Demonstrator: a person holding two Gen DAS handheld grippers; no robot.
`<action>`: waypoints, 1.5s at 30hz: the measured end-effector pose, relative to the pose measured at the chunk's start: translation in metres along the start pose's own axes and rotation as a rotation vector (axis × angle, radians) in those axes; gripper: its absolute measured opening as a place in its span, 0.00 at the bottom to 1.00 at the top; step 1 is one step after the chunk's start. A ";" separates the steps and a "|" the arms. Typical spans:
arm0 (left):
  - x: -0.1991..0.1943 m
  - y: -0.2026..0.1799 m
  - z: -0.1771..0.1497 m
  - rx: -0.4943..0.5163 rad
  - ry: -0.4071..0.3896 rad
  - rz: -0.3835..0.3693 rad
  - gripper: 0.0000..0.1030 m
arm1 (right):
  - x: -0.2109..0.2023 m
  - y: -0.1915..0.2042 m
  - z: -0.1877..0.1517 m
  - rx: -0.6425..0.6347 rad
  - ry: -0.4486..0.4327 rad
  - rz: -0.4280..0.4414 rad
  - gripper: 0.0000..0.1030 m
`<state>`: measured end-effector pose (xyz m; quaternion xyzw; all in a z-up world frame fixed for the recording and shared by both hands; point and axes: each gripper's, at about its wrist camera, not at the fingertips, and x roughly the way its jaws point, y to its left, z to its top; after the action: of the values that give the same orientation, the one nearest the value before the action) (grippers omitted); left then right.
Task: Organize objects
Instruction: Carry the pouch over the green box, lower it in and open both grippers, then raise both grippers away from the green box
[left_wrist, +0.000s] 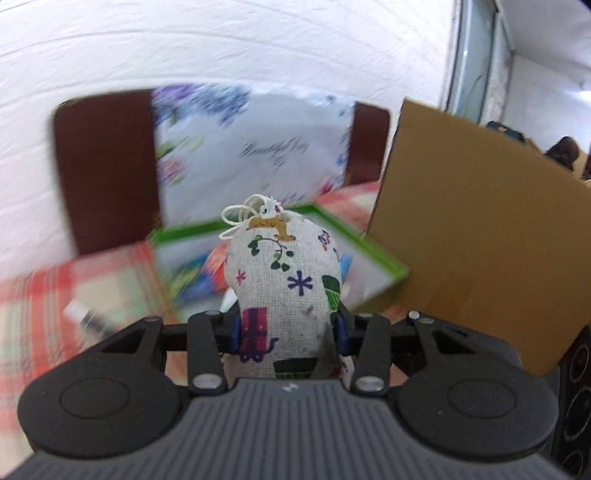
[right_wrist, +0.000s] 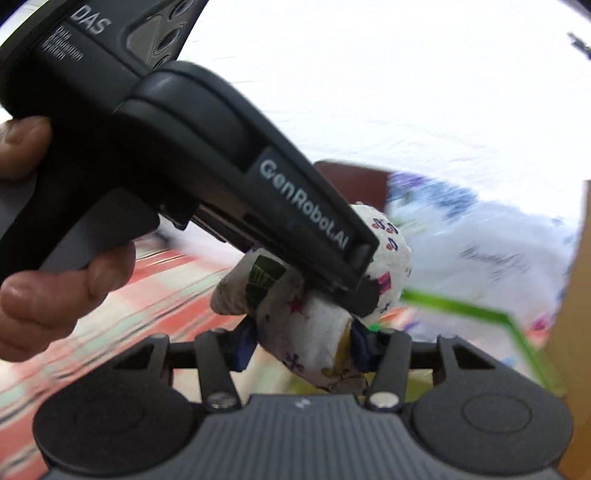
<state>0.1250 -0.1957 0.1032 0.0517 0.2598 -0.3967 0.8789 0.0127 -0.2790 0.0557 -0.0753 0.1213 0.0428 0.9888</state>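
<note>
Printed fabric pouch (left_wrist: 284, 291), a small stuffed drawstring bag, stands upright between the blue pads (left_wrist: 236, 334) of the left gripper (left_wrist: 288, 332), its knotted white cord (left_wrist: 243, 216) at the top. It is up off the surface, in front of and above the green-rimmed tray (left_wrist: 369, 245). The cloth is pinched in at the waist where the pads meet it, so this gripper is clenched on the pouch, low on its body, which leaves the tied neck free.

From the right wrist view the same pouch (right_wrist: 317, 332) lies tilted between the right gripper's (right_wrist: 303, 347) blue pads (right_wrist: 245, 349), and the cloth bulges around them, so the right gripper also looks to be grasping it. With both closed on one soft bag, I judge this a hand-over or a re-grip, done so that the pouch can be turned for setting down; which gripper will keep it I cannot tell.

Beyond it, the tray sits on a red checked cloth (left_wrist: 33, 302) covering the surface, with colourful blurred items inside. A floral bag (left_wrist: 251, 147) stands behind it against a dark chair back (left_wrist: 103, 177), and a brown cardboard panel (left_wrist: 472, 251) rises on the right.

A person's hand (right_wrist: 40, 229) wraps the left tool's handle, thumb over the top, and its body (right_wrist: 207, 155) crosses the right view diagonally, nose angled down toward the pouch.
</note>
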 end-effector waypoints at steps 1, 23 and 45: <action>0.014 -0.001 0.009 -0.013 -0.002 -0.017 0.45 | 0.007 -0.013 0.003 0.005 0.010 -0.024 0.47; 0.099 0.030 0.050 -0.212 0.129 0.093 0.60 | 0.053 -0.107 -0.005 0.098 0.100 -0.243 0.78; -0.025 0.073 0.011 -0.155 0.150 0.423 0.61 | 0.017 -0.084 0.002 0.366 0.101 -0.138 0.81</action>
<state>0.1686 -0.1318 0.1166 0.0664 0.3374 -0.1777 0.9220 0.0381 -0.3602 0.0655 0.0954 0.1711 -0.0519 0.9793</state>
